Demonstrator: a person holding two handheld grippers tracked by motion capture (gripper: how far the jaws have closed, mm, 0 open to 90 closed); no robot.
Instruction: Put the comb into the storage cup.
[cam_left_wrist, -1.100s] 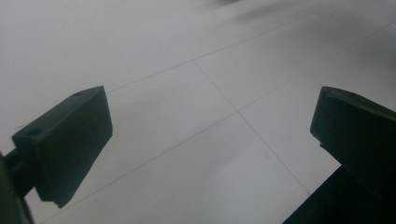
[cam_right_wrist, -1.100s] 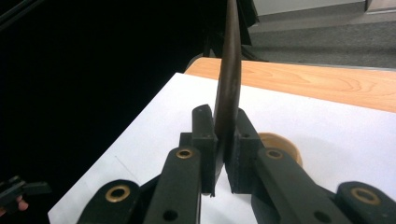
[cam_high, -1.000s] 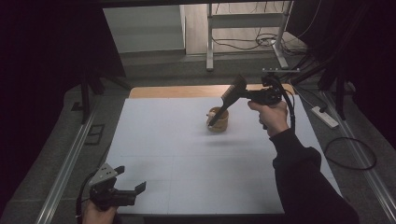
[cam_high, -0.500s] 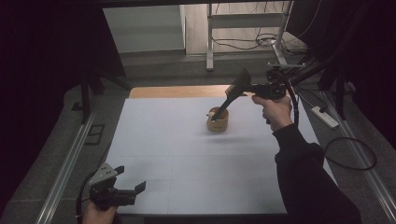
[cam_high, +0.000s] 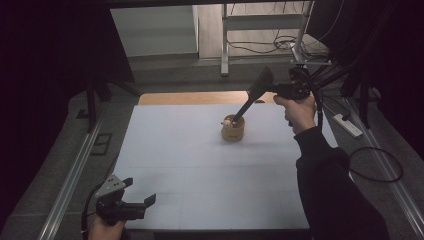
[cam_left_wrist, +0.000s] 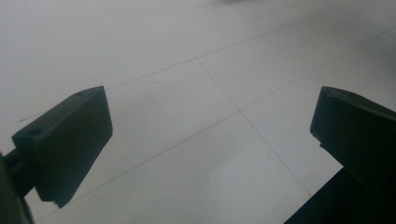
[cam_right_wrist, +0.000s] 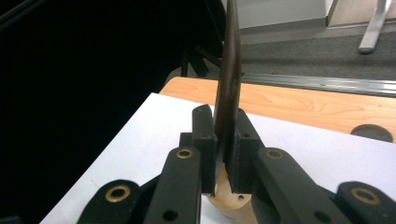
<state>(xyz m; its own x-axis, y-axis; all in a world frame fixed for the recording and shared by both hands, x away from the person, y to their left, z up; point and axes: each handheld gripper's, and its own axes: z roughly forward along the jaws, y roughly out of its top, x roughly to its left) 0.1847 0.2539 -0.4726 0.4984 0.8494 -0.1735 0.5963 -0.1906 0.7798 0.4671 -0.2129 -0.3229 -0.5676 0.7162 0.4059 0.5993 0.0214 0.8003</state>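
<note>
Looks like the step in hand is working a dark wooden spatula (cam_high: 252, 98) at the little wooden cup (cam_high: 233, 130), either lifting it out or stirring, hard to say which. The right gripper (cam_right_wrist: 223, 154) is clamped tight on the spatula's handle, jaws pinched flat against it, with the blade sticking up toward 12 o'clock in the right gripper view. From above, the narrow end points down at about 7 o'clock into the cup's mouth, near something small and white (cam_high: 227, 121) at the rim. Can't tell what that is, or what else is inside.

The cup sits on the white table (cam_high: 200, 170), toward 12 o'clock from the middle, just below the bare wood strip (cam_high: 190, 98).

The left gripper (cam_high: 137, 196) is parked at 7 o'clock near the front edge, jaws wide apart, holding nothing.

My guess for the next move: keep the grip firm and move gently, since nothing's steadying that light cup and it could tip.
</note>
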